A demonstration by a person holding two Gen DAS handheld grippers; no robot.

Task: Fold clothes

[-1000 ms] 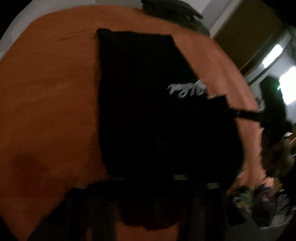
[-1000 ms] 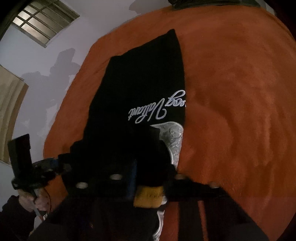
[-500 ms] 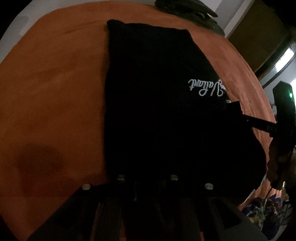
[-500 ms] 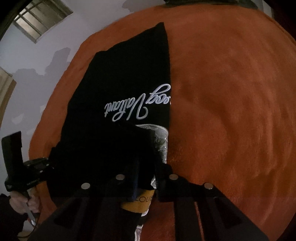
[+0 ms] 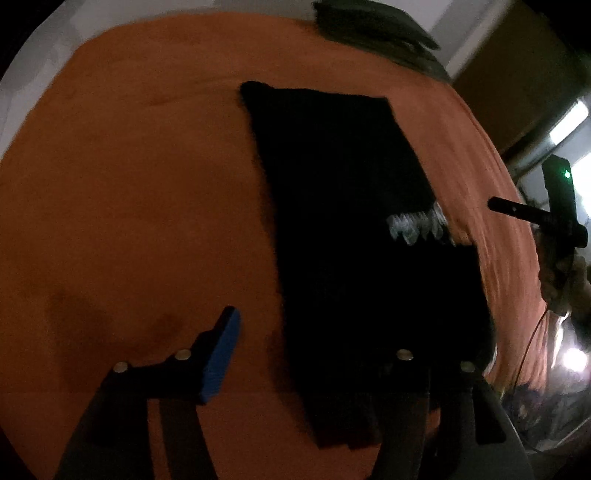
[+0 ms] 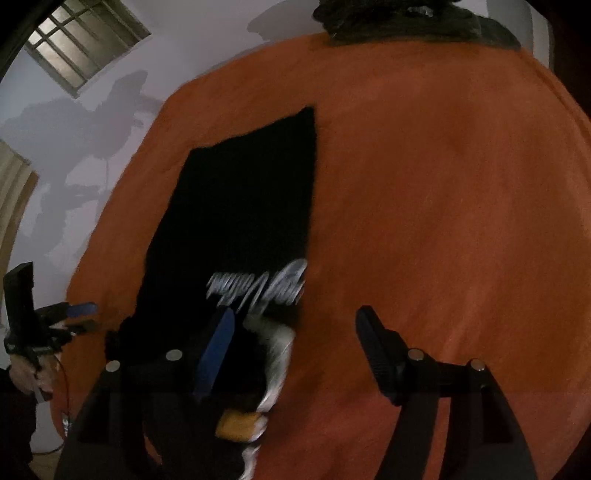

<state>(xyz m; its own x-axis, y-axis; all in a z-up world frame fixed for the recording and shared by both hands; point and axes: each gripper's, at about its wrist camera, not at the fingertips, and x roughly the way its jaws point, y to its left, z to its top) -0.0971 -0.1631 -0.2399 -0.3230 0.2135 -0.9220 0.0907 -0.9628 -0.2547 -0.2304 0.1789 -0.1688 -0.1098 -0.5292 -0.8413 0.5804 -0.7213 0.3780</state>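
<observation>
The black garment (image 5: pixel 354 229) lay as a long folded strip on the orange-covered desk (image 5: pixel 140 206), its white lettering (image 6: pixel 258 286) near the end closest to the tools, with a patch of white printed fabric and an orange tag showing just below it in the right wrist view. Both tools had just been opening: the left tool (image 5: pixel 314 354) stood spread with nothing pinched, one blue pad over bare orange cloth and the other finger over the garment's near edge; the right tool (image 6: pixel 295 347) was likewise spread, one finger above the black fabric and the other over the orange cover, holding nothing. The main risk seemed to be that the freshly laid fold would not hold: the near end looked bunched and uneven in the right wrist view, so a layer could slide or spring back as the tools drew off. A finger sitting low over the cloth could also snag the edge and drag it askew. A later regrasp might catch only the top layer, since black on black hid the edges in this dim light. The dark pile of clothes (image 6: pixel 406 22) at the far edge sat well apart.
</observation>
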